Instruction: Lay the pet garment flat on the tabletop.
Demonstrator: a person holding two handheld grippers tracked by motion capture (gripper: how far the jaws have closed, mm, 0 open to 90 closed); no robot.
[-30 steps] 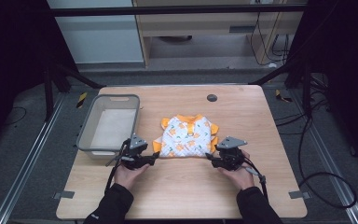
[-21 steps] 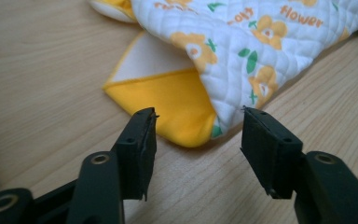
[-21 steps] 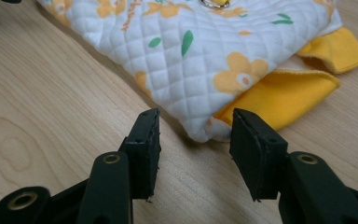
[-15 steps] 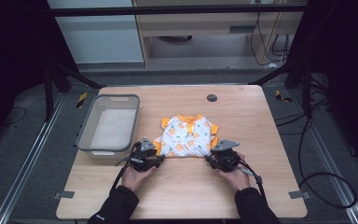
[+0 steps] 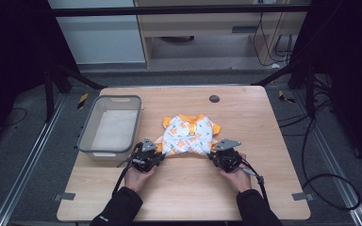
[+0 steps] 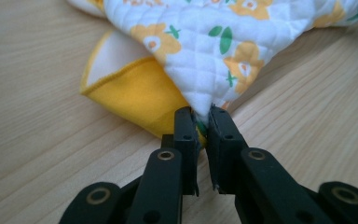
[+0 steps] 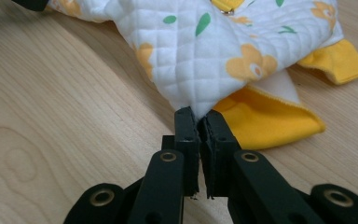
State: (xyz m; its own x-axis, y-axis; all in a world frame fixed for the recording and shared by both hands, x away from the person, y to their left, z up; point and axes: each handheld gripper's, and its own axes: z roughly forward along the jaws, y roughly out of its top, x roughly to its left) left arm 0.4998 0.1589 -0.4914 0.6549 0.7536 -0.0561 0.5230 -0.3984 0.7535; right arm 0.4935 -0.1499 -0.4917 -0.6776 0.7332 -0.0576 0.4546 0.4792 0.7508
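We find the quilted flowered garment (image 5: 188, 135) lying mid-table on the wooden table (image 5: 264, 122), right of the grey bin (image 5: 111, 125). The left gripper (image 6: 203, 121) pinches its near-left corner; the right gripper (image 7: 199, 120) pinches its near-right corner, jaws pressed on cloth.

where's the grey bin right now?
In the high view the grey bin sits on the table's left side, just left of the floral garment and directly beyond the left gripper.
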